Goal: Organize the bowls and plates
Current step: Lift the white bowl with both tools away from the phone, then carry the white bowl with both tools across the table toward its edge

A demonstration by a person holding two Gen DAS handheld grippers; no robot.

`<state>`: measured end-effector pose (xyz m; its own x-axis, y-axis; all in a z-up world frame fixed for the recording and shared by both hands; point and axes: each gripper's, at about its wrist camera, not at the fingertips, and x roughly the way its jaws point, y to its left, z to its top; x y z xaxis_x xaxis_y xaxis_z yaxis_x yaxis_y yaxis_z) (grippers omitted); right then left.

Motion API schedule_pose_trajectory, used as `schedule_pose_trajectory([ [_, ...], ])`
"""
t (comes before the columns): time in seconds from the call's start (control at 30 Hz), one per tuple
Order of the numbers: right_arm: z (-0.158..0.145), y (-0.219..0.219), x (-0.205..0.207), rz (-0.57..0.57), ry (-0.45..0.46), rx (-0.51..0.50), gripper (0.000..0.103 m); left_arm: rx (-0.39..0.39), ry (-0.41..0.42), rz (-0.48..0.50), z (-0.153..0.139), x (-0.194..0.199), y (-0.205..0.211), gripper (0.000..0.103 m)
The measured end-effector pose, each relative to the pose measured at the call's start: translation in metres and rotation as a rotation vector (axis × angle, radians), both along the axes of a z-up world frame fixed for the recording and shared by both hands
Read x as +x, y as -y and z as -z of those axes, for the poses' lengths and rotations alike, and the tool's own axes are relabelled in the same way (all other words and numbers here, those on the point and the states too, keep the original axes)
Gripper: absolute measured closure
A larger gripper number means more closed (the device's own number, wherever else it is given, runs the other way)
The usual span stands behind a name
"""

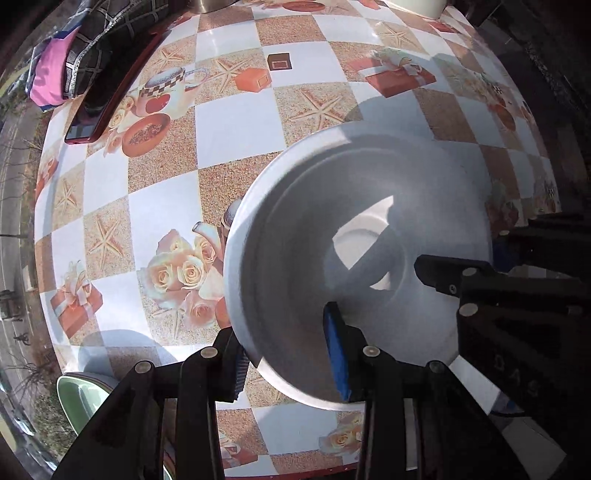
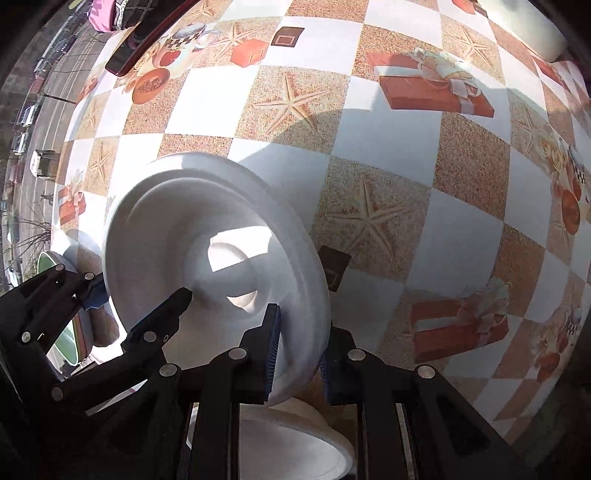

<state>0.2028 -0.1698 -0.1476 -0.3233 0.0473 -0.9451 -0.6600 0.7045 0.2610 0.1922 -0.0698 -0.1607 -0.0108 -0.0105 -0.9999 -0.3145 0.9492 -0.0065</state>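
A white bowl point(image 1: 354, 236) is held above the patterned table by both grippers. My left gripper point(image 1: 291, 362) is shut on the bowl's near rim, one blue pad inside and one outside. My right gripper point(image 2: 297, 354) is shut on the opposite rim of the same bowl point(image 2: 192, 229); it also shows in the left wrist view point(image 1: 443, 273) at the right. The left gripper shows in the right wrist view point(image 2: 140, 299) at the left. Another white bowl point(image 2: 291, 443) sits on the table below the right gripper. A green plate point(image 1: 79, 395) lies at the table's near left edge.
The table point(image 1: 229, 122) has a checked cloth with printed roses, starfish and gift boxes. A dark red phone point(image 1: 107, 99) and a folded cloth bag point(image 1: 74, 62) lie at the far left. A white container point(image 2: 532, 33) stands at the far right. The table edge drops off at left.
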Motion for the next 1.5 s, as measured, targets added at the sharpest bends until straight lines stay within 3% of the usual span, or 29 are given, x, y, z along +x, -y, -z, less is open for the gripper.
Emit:
schedule_pose_trajectory([
  [0.13,-0.018,-0.002,0.016,0.022,0.026,0.007,0.082,0.000,0.035,0.002,-0.017,-0.011,-0.002,0.063],
  [0.33,-0.044,0.020,0.008,0.063,0.048,0.021,0.082,0.009,0.084,0.042,-0.044,-0.020,-0.013,0.063],
  [0.47,-0.058,0.026,0.013,0.090,0.063,0.025,0.082,0.008,0.112,0.071,-0.065,-0.022,0.019,0.063],
  [0.53,-0.063,0.032,0.051,0.110,0.066,0.023,0.082,0.008,0.122,0.094,-0.074,-0.029,0.034,0.063],
  [0.57,-0.065,0.036,0.050,0.118,0.069,0.022,0.082,0.007,0.125,0.106,-0.078,-0.030,0.043,0.063],
  [0.93,-0.080,0.059,0.041,0.197,0.112,0.000,0.082,-0.006,0.145,0.251,-0.090,-0.046,0.087,0.063],
  [1.5,-0.098,0.105,0.005,0.313,0.089,-0.013,0.080,-0.014,0.189,0.405,-0.107,-0.056,0.117,0.063],
])
